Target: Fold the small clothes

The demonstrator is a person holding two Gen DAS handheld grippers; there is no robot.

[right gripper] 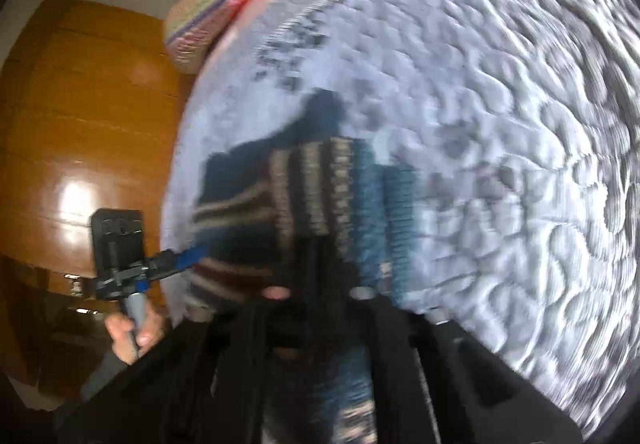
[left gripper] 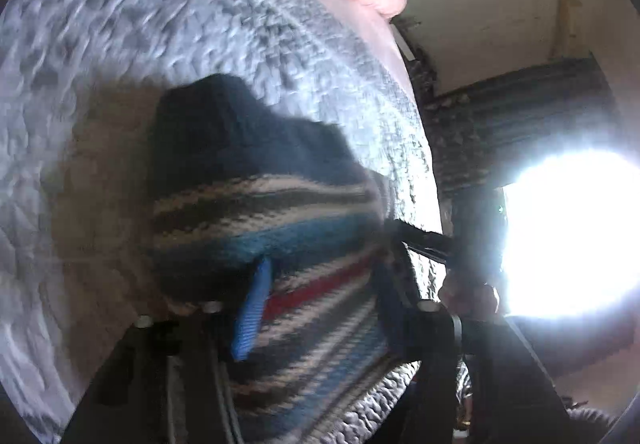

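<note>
The small knitted garment with navy, cream, teal and red stripes [left gripper: 280, 244] hangs lifted over the pale grey quilted bedspread [left gripper: 120, 63], strung between the two tools, with its dark navy end [left gripper: 224, 131] reaching away from the left wrist camera toward the bed. In the left wrist view the knit fills the space right in front of the left tongs [left gripper: 280, 308]; the blue ribbed finger [left gripper: 252, 320] presses against the striped cloth, and the tongs are clenched on the garment's near edge. In the right wrist view the same garment [right gripper: 304, 195] drapes over the right tongs [right gripper: 316, 292], its stripes running upright and its lower part falling down between the black arms; the fingertips are buried under the knit and the frame is blurred, so I cannot tell how wide they stand or whether they pinch the cloth. At the left of that view a hand [right gripper: 128, 332] holds the other tool by its grey handle, its blue tip touching the garment's edge, before an orange-brown wooden wardrobe [right gripper: 80, 123].
</note>
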